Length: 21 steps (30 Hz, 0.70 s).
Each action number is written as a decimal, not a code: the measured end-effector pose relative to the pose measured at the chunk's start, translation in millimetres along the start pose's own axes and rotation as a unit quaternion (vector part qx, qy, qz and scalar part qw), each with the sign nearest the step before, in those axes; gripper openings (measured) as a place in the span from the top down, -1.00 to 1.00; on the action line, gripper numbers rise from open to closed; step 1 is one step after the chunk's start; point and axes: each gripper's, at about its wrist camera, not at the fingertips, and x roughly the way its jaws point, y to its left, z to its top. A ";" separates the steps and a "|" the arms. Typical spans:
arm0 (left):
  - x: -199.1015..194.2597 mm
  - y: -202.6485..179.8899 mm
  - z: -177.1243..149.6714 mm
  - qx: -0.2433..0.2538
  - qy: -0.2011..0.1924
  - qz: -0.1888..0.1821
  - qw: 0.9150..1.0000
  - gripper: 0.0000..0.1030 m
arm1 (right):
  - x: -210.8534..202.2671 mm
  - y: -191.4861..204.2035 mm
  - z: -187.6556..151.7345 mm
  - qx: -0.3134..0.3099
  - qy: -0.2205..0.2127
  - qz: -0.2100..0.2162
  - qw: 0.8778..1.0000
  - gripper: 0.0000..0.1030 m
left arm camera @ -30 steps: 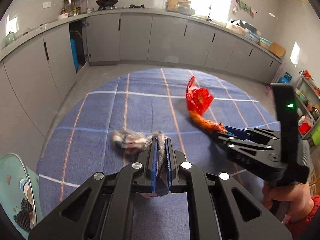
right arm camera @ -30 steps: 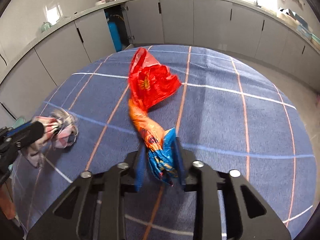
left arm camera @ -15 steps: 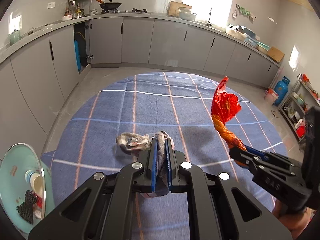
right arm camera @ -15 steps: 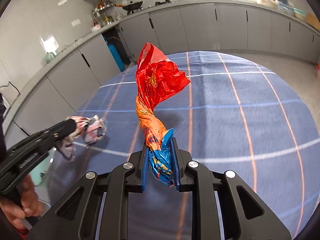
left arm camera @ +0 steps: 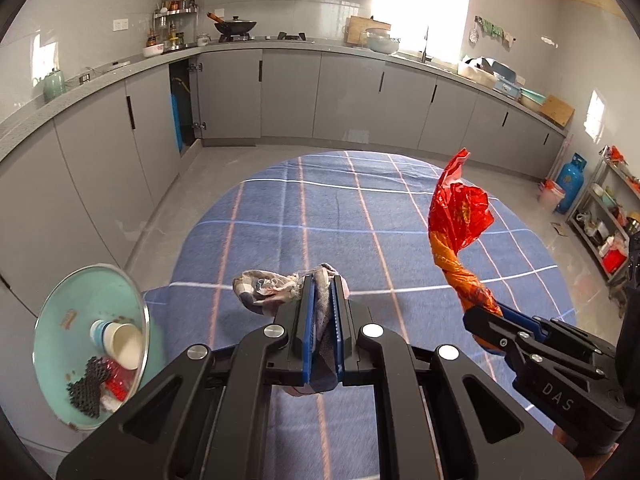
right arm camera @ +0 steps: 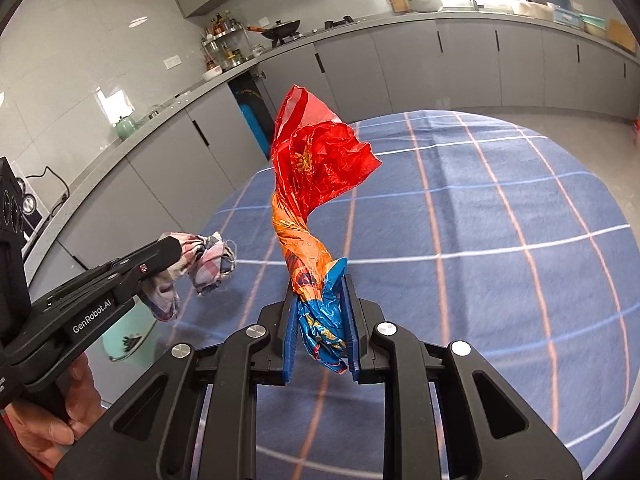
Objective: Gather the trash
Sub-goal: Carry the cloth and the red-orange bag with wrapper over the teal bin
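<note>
My left gripper (left arm camera: 322, 280) is shut on a crumpled plaid rag (left arm camera: 268, 290), which hangs off its tip above the blue checked tablecloth (left arm camera: 360, 216). The same rag (right arm camera: 208, 258) shows at the left in the right wrist view, sticking out of the left gripper (right arm camera: 174, 250). My right gripper (right arm camera: 320, 280) is shut on a twisted red, orange and blue plastic bag (right arm camera: 316, 168) that stands up from its blue pads. In the left wrist view that bag (left arm camera: 458, 216) rises from the right gripper (left arm camera: 478, 314) at the right. A teal bin (left arm camera: 52, 344) with a paper cup (left arm camera: 120, 340) and scraps stands lower left.
Grey kitchen cabinets (left arm camera: 352, 96) run around the room, one door open by a blue cylinder (left arm camera: 175, 120). A shelf rack (left arm camera: 612, 224) and a blue gas bottle (left arm camera: 570, 180) stand at the right. A person's hand (right arm camera: 52, 412) grips the left tool's handle.
Both grippers have lifted away from the tablecloth with their loads. The teal bin has come further into the left wrist view, and the red bag now stands higher against the cabinets.
</note>
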 end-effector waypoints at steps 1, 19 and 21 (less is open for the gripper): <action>-4.4 3.7 -2.9 -0.003 0.000 0.001 1.000 0.83 | -1.1 4.7 -2.1 -0.001 -0.001 0.002 1.000 0.59; -48.5 59.0 -27.1 -0.039 -0.023 0.042 0.998 0.83 | 0.2 76.8 -27.8 -0.023 0.004 0.041 0.999 0.59; -52.9 65.2 -30.2 -0.043 -0.026 0.048 0.998 0.83 | 1.0 84.5 -29.3 -0.029 0.005 0.044 0.999 0.59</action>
